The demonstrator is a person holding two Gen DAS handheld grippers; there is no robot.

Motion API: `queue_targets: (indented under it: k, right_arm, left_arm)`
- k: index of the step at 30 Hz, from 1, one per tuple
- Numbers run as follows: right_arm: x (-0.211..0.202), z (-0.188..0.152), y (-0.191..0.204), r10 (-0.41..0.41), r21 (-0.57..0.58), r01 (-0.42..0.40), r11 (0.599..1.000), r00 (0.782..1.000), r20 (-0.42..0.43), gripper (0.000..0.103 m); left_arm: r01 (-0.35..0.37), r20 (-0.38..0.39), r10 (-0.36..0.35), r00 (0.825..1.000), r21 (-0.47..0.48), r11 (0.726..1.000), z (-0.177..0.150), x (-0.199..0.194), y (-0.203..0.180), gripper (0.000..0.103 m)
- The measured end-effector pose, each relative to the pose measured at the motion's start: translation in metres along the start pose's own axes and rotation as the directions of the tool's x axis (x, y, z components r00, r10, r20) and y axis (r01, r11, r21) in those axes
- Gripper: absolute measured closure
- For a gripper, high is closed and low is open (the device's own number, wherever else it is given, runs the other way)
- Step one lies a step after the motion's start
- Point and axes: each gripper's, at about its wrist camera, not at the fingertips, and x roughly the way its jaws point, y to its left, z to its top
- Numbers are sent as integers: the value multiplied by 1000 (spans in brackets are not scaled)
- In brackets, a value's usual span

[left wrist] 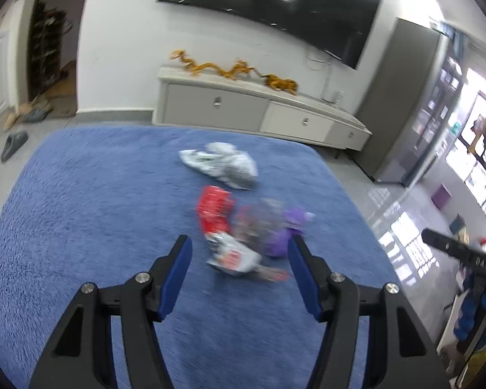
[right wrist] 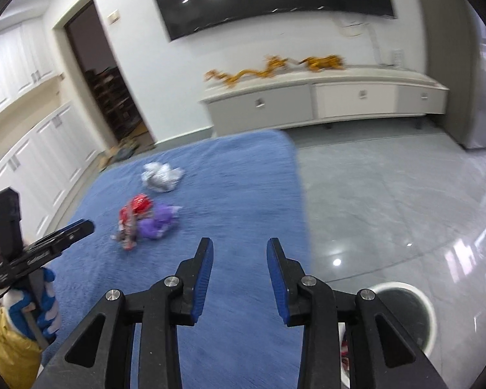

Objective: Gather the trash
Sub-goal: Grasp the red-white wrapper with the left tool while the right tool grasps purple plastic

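Observation:
Trash lies on a blue fuzzy cover (left wrist: pixel 81 210). A crumpled silver-white wrapper (left wrist: pixel 222 163) sits farthest. Nearer are a red packet (left wrist: pixel 214 212), a purple wrapper (left wrist: pixel 286 230) and a white-and-red wrapper (left wrist: pixel 235 257), all blurred. My left gripper (left wrist: pixel 239 253) is open, its jaws hovering either side of the white-and-red wrapper, holding nothing. In the right wrist view the silver wrapper (right wrist: pixel 162 176), red packet (right wrist: pixel 134 214) and purple wrapper (right wrist: pixel 158 222) lie ahead to the left. My right gripper (right wrist: pixel 239 253) is open and empty above the cover (right wrist: pixel 236 181), near its right edge.
A round white-rimmed bin (right wrist: pixel 408 311) stands on the glossy grey floor (right wrist: pixel 388 194) at lower right. A low grey-white cabinet (left wrist: pixel 249 110) with a golden dragon ornament (left wrist: pixel 233 69) stands under a wall-mounted TV (left wrist: pixel 275 6). Slippers (left wrist: pixel 13 144) lie by a doorway at left.

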Motion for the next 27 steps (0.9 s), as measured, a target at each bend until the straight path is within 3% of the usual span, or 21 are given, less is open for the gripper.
queue_targets:
  k: [4,9,17,20,24,27]
  right_arm:
    - [47,10,27,74,-27,-76,997,995,-62,71]
    - [93,21,47,143,-30,-148,989,983,-116,71]
    - [154,22,58,220,24,-219,975,959,-179,71]
    - [159,23,55,282,74,-273,959,945,-169,71]
    - [159,21,60,322,74,-314,947,931,-174,83]
    - [148,19,65,321,49,-317,947,934,-158,84]
  left_arm:
    - [6,-28,-8,1000,-61,998,12,23,30,44]
    - [70,-78,-77,994,-95,993,22,55,39,44]
    - [117,-156,-135,978,-117,986,20,95,39,70]
    - [143,-151,-160,975,-118,983,21,93,35,83]
    - [133,-131,-148,980,-119,984,18,83,31,86]
    - [131,-109,-146,983,-137,982,14,70,32,86]
